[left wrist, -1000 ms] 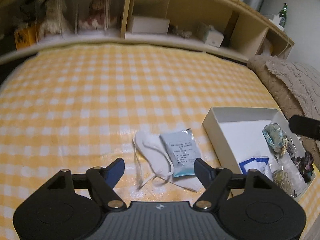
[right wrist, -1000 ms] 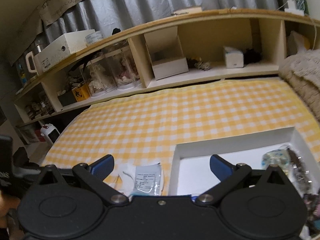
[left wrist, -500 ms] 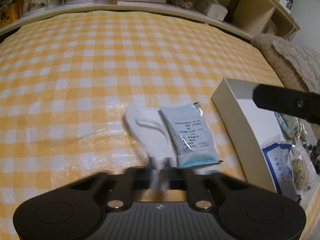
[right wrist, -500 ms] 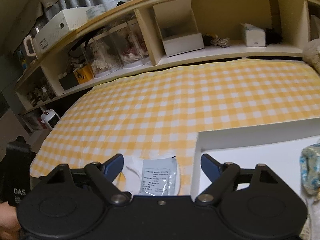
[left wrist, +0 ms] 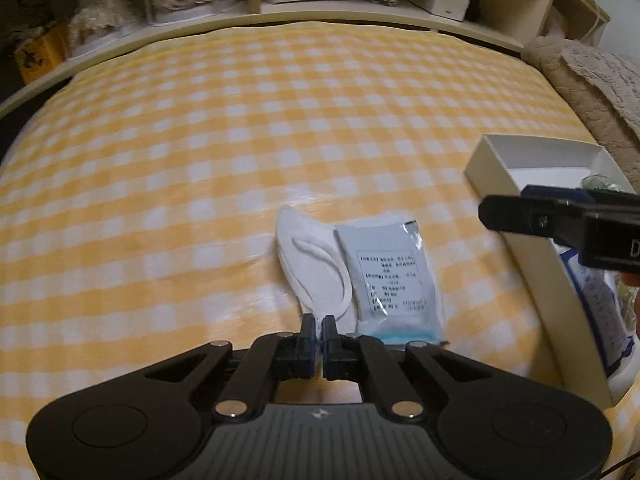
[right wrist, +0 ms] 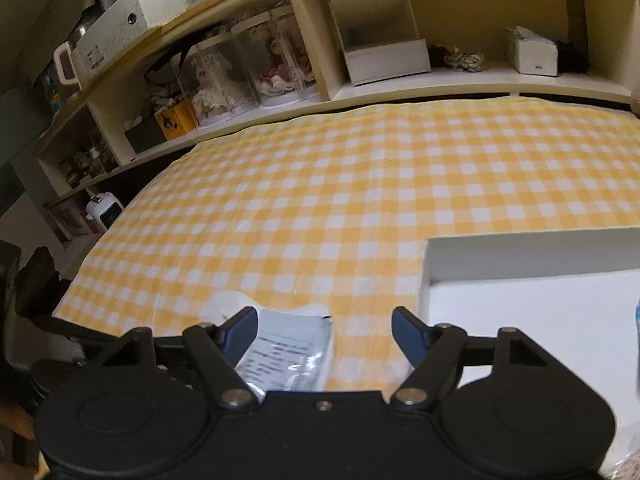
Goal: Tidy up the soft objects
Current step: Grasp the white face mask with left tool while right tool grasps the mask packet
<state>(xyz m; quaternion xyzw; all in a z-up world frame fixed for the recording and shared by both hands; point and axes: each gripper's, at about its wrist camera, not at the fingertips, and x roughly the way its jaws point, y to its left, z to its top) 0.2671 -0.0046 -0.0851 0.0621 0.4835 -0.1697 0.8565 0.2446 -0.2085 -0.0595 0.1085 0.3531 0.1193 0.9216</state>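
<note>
Item 1, bottom centre of the left wrist view: left gripper (left wrist: 319,326), clenched, its jaws pinched together on the near tip of the white face mask (left wrist: 310,270). The mask lies flat on the yellow checked cloth (left wrist: 240,140), mid-frame, not yet lifted.

Item 2, just right of the mask and overlapping its edge: sealed pale-blue packet (left wrist: 394,276) with a printed label, flat on the cloth, ungripped.

Item 3, bottom centre of the right wrist view: right gripper (right wrist: 325,332), jaws parted and lately narrowing, nothing pressed between them. The packet (right wrist: 290,354) sits below and between the fingers, toward the left one; whether the pads touch it is hard to tell from this angle, probably not.

Item 4, right edge of the left wrist view: white open box (left wrist: 516,184), standing on the cloth. Several wrapped or bagged articles already lie inside at its near end; the far end is bare. The right gripper's arm crosses in front of it.

Item 5, top of both views: wooden shelving (right wrist: 400,92) with boxes and clear display cases, apart from the work.

Progress, judged: some items boxed; mask and packet remain outside. Mask grasp made, transfer to the box outstanding; packet pickup not yet begun.
</note>
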